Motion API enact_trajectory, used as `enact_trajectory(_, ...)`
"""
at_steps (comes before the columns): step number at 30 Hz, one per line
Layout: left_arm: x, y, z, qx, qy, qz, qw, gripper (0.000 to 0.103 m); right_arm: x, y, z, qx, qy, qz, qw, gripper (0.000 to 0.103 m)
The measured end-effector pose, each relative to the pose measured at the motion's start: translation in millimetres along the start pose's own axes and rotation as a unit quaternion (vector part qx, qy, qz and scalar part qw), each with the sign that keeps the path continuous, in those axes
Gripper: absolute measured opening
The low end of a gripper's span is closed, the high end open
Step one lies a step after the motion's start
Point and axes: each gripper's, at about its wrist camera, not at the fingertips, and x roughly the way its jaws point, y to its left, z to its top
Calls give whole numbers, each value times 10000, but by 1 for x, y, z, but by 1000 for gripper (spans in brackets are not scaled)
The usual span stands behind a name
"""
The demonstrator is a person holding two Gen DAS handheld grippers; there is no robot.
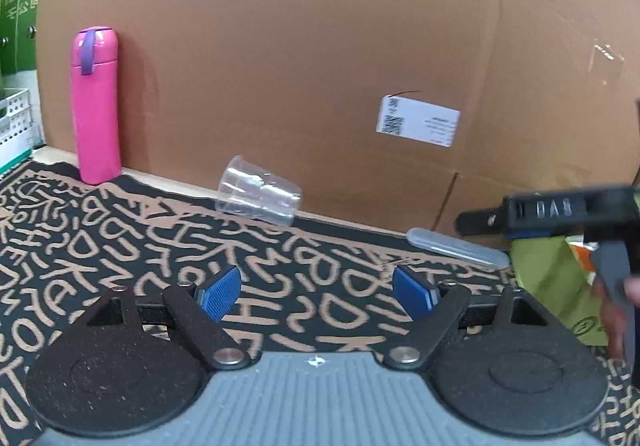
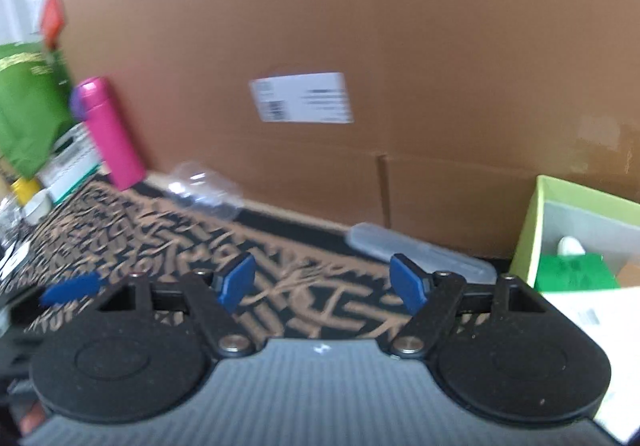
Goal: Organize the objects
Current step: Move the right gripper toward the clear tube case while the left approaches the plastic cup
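A pink bottle (image 1: 96, 106) with a purple strap stands upright at the back left against a cardboard wall; it also shows in the right wrist view (image 2: 112, 134). A clear plastic cup (image 1: 259, 196) lies on its side on the patterned mat, also blurred in the right wrist view (image 2: 204, 192). A long translucent case (image 1: 456, 248) lies at the foot of the cardboard, also in the right wrist view (image 2: 420, 252). My left gripper (image 1: 316, 292) is open and empty above the mat. My right gripper (image 2: 326, 282) is open and empty; its body shows at the right of the left wrist view (image 1: 560, 212).
A large cardboard box (image 1: 320, 46) walls off the back. A lime green box (image 2: 580, 238) with a green carton inside sits at the right. A white basket (image 1: 16, 118) and green bag (image 2: 28, 106) are at the left, with jars (image 2: 28, 194) near them.
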Motion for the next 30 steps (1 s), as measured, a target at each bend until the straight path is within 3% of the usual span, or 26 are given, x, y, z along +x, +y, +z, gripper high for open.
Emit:
enact_trajectory(3, 4, 7, 2, -30, 12, 117, 9999, 86, 19, -19, 12, 250, 244, -91, 9993, 69)
enact_trajectory(8, 6, 13, 5, -144, -2, 99, 9998, 86, 41, -24, 21, 460, 389, -197, 9980, 71)
enact_trajectory(14, 4, 15, 5, -178, -28, 50, 9998, 86, 59, -18, 21, 539, 358, -1120, 9916, 71)
enact_trajectory(19, 2, 22, 5, -286, -57, 66, 9996, 86, 81, -24, 18, 705, 590, -1377, 9862, 70)
enact_trajectory(26, -1, 35, 6, -404, -86, 124, 9991, 86, 91, -31, 16, 946, 711, -987, 9881, 76)
enact_trajectory(28, -1, 38, 7, -433, -102, 125, 9989, 86, 87, -29, 16, 1027, 1035, -415, 9884, 74)
enact_trajectory(30, 0, 42, 8, -445, -90, 143, 9989, 86, 89, -32, 8, 1548, 1788, 528, 9702, 69)
